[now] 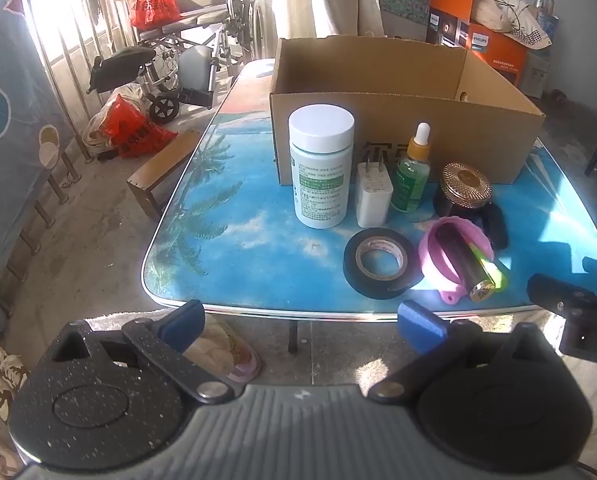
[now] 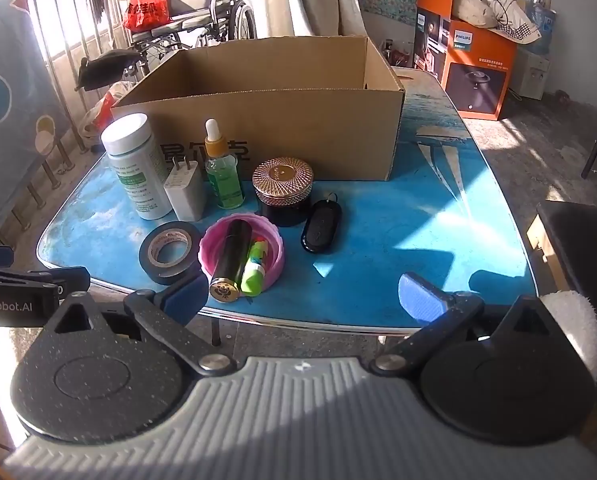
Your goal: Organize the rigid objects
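Both grippers hang low at the near edge of the table (image 1: 226,240), short of the clutter. The left gripper (image 1: 301,324) sits at the bottom of its frame with its blue-tipped fingers (image 1: 186,322) spread wide and nothing between them. The right gripper (image 2: 303,296) is just as wide and just as empty, lower centre of its frame.

The things to sort stand mid-frame in front of the cardboard box (image 2: 266,120): a white pill bottle (image 1: 320,166), a white plug (image 1: 372,196), a green dropper bottle (image 1: 412,172), a gold-lidded jar (image 2: 283,192), a roll of black tape (image 1: 380,262), and a pink lid (image 2: 242,252) holding a black tube (image 2: 230,262) and a green stick (image 2: 255,268). A black key fob (image 2: 320,226) lies to the right of the pink lid.

From the left view the fob is mostly hidden behind the pink lid and jar. The inside of the box cannot be seen.
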`<state>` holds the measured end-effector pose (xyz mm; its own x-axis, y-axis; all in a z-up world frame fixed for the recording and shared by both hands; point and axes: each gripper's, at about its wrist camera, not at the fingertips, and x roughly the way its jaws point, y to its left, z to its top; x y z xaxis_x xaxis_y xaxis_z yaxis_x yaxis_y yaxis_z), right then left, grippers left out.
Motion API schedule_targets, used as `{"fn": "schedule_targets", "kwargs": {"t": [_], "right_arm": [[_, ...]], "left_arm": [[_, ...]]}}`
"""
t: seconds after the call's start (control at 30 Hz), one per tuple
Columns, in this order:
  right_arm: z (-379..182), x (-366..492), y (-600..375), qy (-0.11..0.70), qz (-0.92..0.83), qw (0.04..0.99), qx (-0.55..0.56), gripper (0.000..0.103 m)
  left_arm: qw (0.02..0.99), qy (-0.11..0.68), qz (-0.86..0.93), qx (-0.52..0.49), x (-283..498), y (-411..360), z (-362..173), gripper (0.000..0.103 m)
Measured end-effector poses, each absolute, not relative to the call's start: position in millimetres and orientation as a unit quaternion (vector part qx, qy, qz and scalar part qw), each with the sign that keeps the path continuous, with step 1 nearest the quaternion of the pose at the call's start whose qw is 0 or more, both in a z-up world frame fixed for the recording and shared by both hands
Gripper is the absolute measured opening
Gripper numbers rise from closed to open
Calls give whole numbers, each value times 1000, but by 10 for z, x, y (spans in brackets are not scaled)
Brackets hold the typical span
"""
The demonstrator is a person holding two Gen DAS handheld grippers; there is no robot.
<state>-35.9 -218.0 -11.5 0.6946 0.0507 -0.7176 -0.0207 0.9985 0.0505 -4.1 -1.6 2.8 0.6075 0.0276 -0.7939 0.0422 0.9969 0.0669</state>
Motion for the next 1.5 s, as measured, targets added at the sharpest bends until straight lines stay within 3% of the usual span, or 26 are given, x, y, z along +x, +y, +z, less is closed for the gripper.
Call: {"fn": "schedule_targets", "kwargs": {"t": [1.5], "right_arm": [[-118, -378, -2134, 401, 35, 915, 27, 102]], "left_arm": [[894, 447, 2, 37, -42, 15, 3, 103]]}}
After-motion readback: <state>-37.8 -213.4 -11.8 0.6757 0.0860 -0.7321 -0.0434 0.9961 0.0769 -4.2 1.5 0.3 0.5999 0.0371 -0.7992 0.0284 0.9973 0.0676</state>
